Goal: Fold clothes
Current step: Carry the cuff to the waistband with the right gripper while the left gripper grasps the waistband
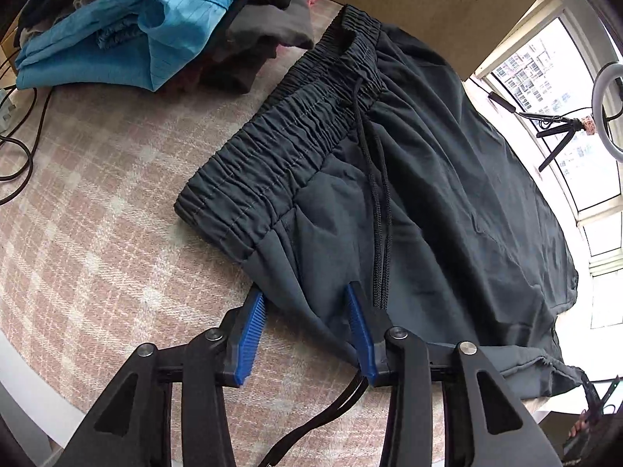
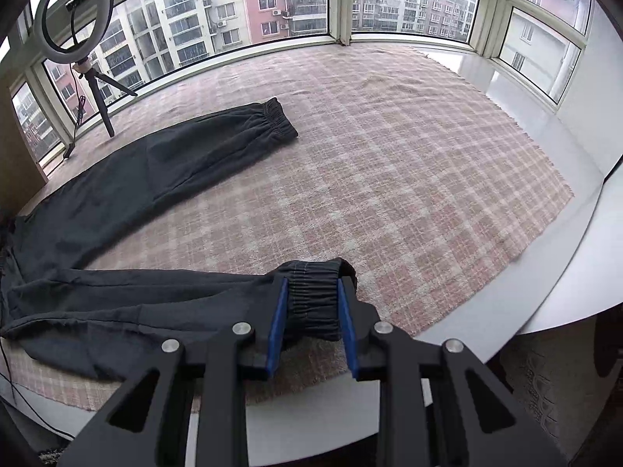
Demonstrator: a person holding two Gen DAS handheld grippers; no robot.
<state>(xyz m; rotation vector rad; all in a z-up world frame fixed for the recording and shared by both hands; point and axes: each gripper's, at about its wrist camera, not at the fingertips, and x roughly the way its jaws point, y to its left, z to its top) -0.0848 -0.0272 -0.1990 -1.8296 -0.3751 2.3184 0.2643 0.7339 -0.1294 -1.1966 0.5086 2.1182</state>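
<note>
While the dark grey elasticated jogging trousers (image 2: 128,179) sprawl across the left of the pink checked tabletop (image 2: 409,179), right tongs (image 2: 311,303) pinch one cuff and left tongs (image 1: 307,311), part open, straddle hip fabric. Next, I'd guess: lay leg over leg.

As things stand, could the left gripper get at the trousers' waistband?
Probably yes. The left gripper sits at the trousers' hip edge, just below the elastic waistband, which lies flat on the checked blanket. Nothing covers it; the pile of clothes lies beyond.
</note>
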